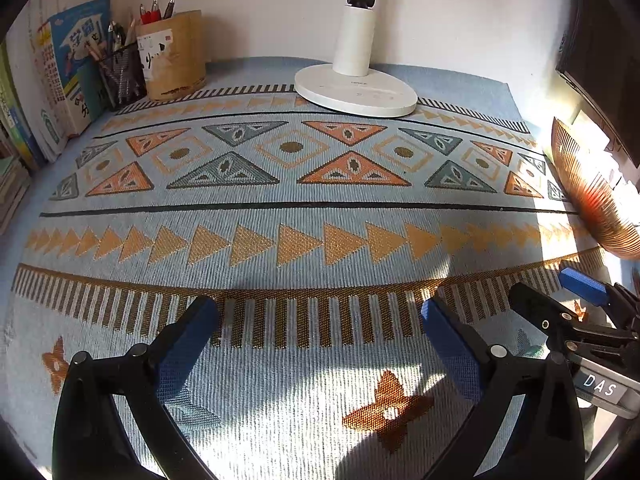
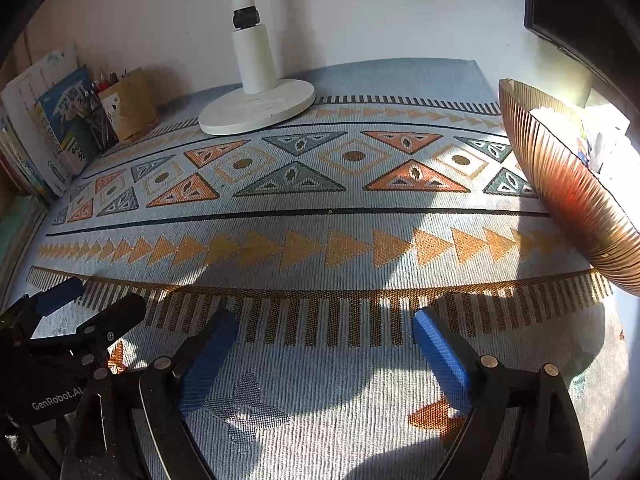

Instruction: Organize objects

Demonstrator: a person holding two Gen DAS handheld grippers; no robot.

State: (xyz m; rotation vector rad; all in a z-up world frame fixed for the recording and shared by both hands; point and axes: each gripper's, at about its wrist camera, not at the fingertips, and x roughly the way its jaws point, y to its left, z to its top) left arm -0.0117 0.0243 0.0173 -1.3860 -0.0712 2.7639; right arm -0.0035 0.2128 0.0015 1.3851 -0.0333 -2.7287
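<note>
Two open empty grippers (image 1: 320, 312) (image 2: 324, 324), one lamp (image 1: 356, 92), one ribbed bowl (image 2: 568, 200)

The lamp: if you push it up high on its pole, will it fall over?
Probably not easily. The lamp stands on a wide, flat round base, which likely resists tipping. But its pole rises tall and thin out of view, so a high push could rock it. It looks smooth, maybe slippery.

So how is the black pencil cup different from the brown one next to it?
The black cup is see-through mesh; the brown cup is solid, with a white label. The black cup is smaller and narrower; the brown cup is taller and wider. The black cup stands nearer the books. Both stand upright, holding pens.
</note>
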